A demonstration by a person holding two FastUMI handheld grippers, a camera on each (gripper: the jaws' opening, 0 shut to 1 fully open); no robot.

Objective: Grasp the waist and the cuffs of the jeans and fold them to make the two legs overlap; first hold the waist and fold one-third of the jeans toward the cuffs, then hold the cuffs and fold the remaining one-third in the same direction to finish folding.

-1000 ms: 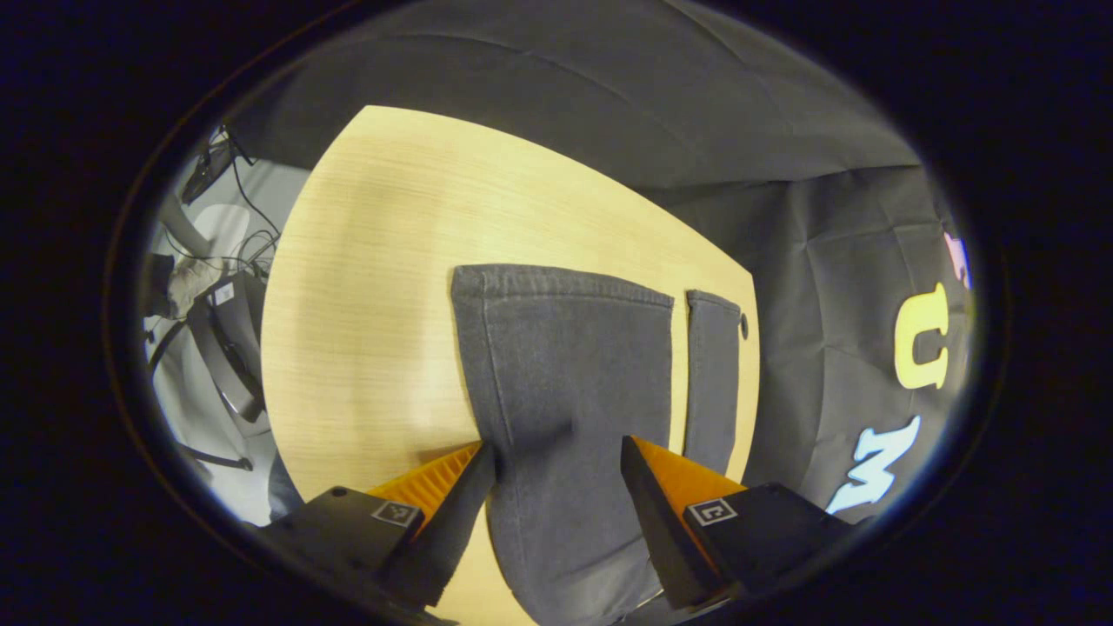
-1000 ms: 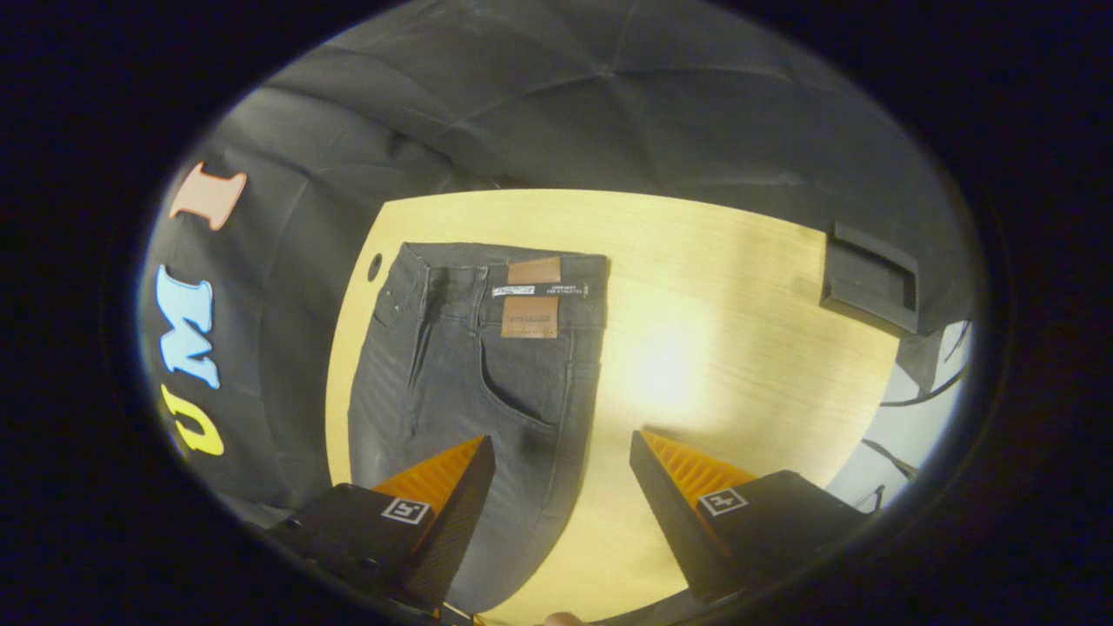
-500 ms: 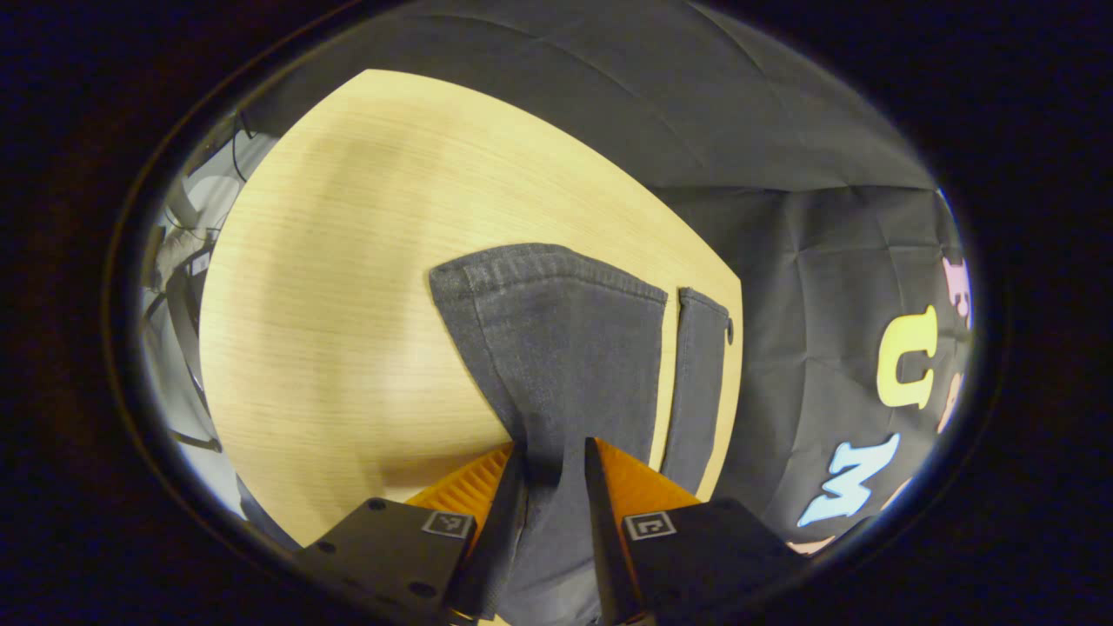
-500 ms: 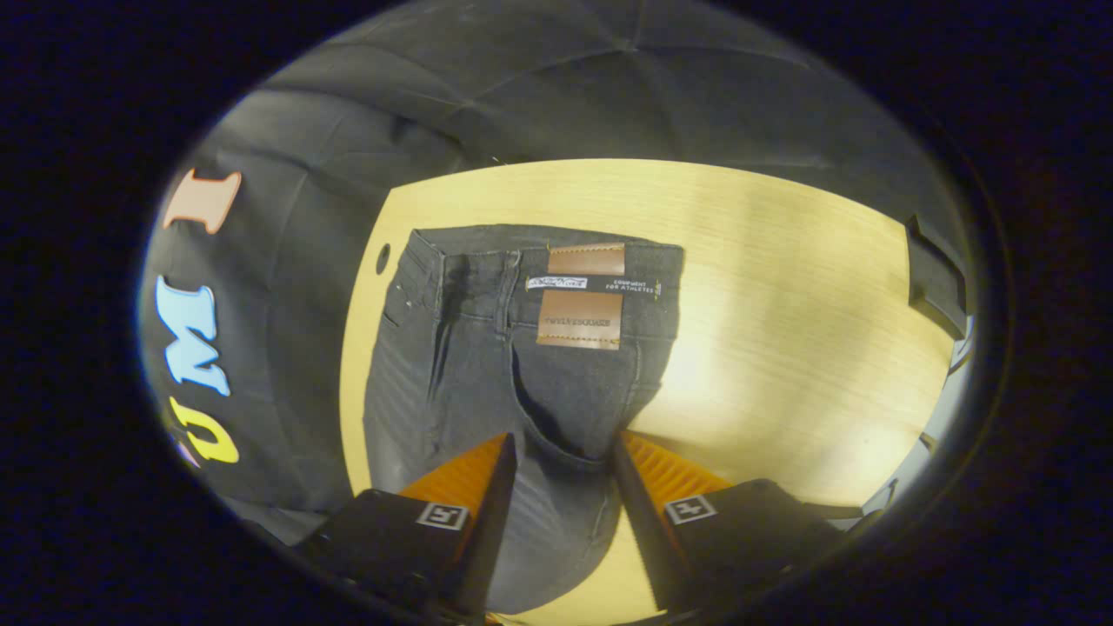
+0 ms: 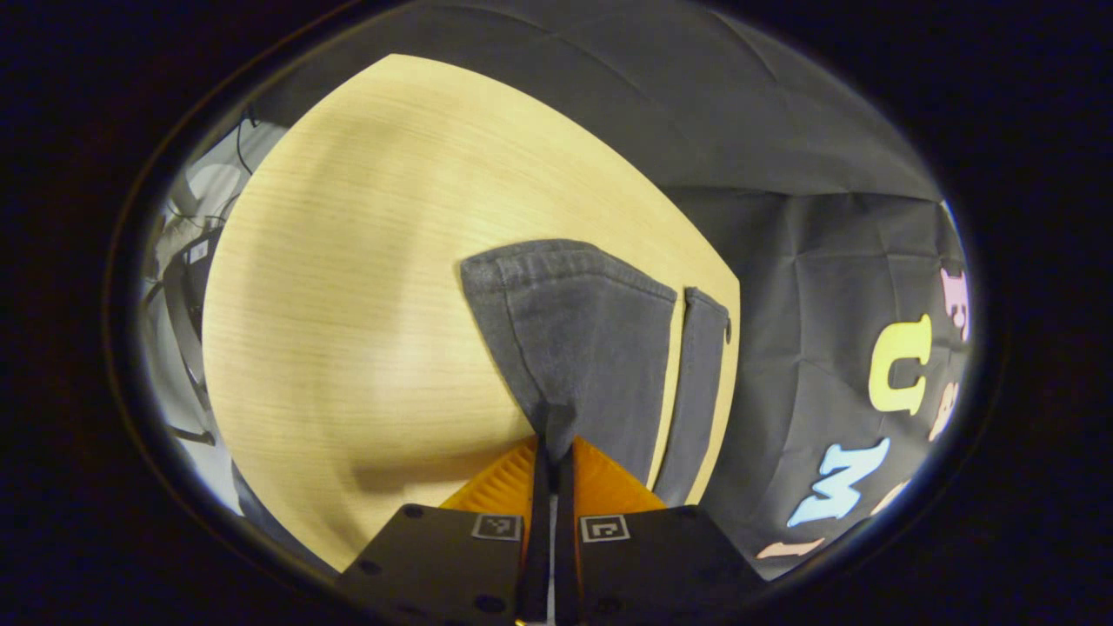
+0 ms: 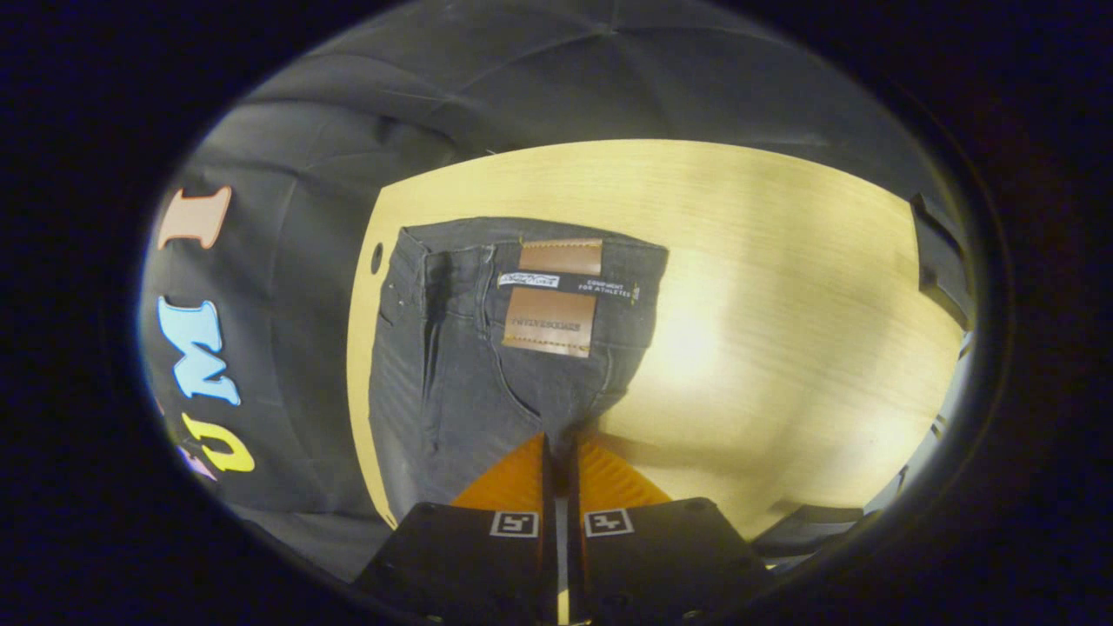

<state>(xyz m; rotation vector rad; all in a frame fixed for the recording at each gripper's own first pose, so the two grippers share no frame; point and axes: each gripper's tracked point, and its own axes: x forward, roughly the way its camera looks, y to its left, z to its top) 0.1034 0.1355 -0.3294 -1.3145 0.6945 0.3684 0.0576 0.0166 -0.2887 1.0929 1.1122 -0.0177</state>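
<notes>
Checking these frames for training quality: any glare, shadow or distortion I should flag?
Right gripper view: a bright glare patch on the table beside the jeans. Left gripper view: a soft shadow beside the left gripper; the fisheye bows the table's edges; the cuff is sharp.

One jeans [image 6: 487,365], two tools [image 5: 553,448] [image 6: 561,448], one table [image 5: 348,287].
</notes>
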